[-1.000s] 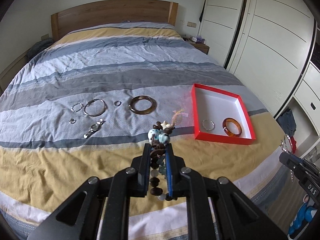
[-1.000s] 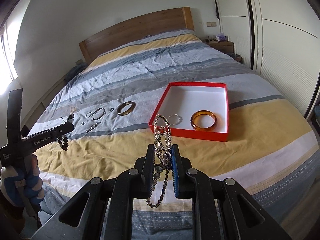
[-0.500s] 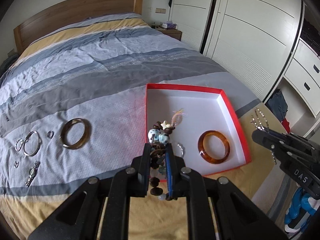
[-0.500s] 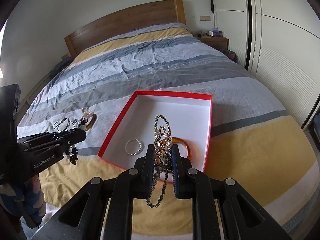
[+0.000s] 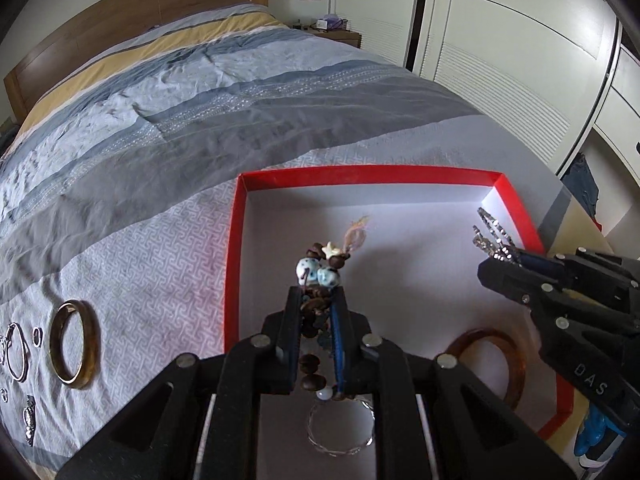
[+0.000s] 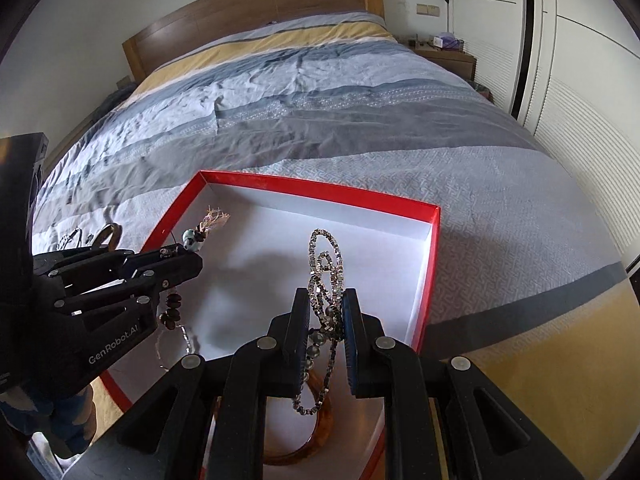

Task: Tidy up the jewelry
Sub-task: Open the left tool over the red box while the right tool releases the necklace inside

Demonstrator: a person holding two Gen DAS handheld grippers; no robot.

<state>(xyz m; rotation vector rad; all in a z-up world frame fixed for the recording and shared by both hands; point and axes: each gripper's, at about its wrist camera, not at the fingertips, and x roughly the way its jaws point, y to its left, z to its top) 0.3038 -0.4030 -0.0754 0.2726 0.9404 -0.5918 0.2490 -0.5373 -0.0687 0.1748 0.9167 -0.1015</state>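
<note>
Both grippers hung over the red box (image 5: pixel 516 200), left fingers (image 5: pixel 294 320) pinching the beaded bracelet (image 5: pixel 318 272), right fingers (image 6: pixel 301 320) the silver chain (image 6: pixel 326 268); dropped together, they'd probably tangle.

You are bringing both grippers in from the yellow stripe of the bed to over the red box (image 5: pixel 516 204). Your left gripper (image 5: pixel 316 292) is now hanging its beaded bracelet (image 5: pixel 320 270) above the white floor, and your right gripper (image 6: pixel 326 294) is carrying its silver chain (image 6: pixel 326 264) above the amber bangle (image 6: pixel 304 450).
</note>
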